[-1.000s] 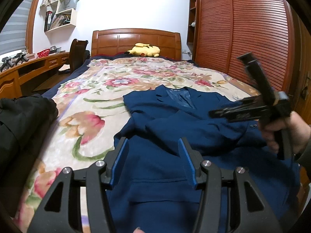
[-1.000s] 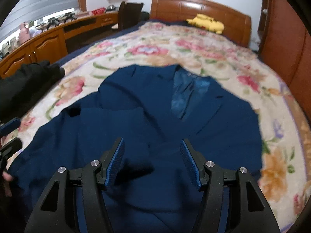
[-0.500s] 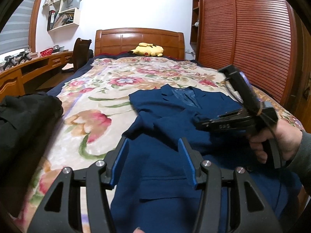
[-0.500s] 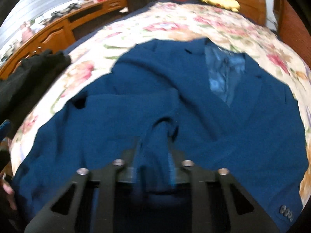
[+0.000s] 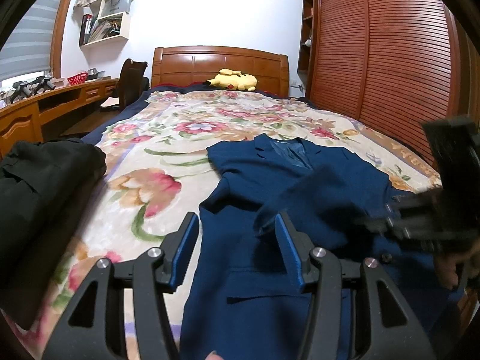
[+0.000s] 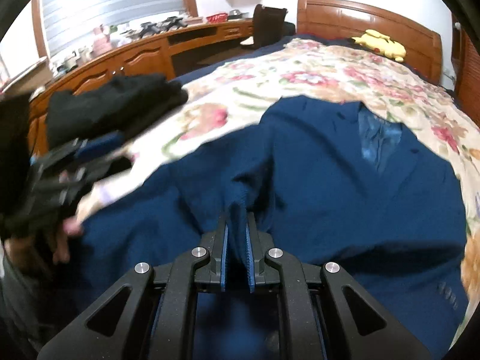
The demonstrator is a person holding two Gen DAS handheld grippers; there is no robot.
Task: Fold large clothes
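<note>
A dark blue suit jacket [image 5: 240, 186] lies face up on the flowered bedspread [image 5: 156, 162], collar toward the headboard. My left gripper [image 5: 237, 240] hovers open over the jacket's left edge with nothing between its blue pads. The right gripper [image 6: 238, 225] pinches a raised fold of the jacket [image 6: 330, 180], its jaws closing tight so the pads press on the cloth. From the left wrist view the right gripper [image 5: 375, 225] is a blur at the right, cloth drawn up to it. The right wrist view shows the left gripper [image 6: 117, 153] blurred at the left, held by a hand [image 6: 60, 240].
A heap of black clothes [image 5: 39, 186] lies at the bed's left edge. A yellow plush toy [image 5: 234, 79] rests by the wooden headboard [image 5: 219, 60]. A long wooden desk [image 5: 45, 105] runs along the left, and a slatted wardrobe [image 5: 390, 60] stands on the right.
The right gripper went from open above the jacket to shut on a fold of it, then drew the cloth up and sideways. My left gripper stayed open in place.
</note>
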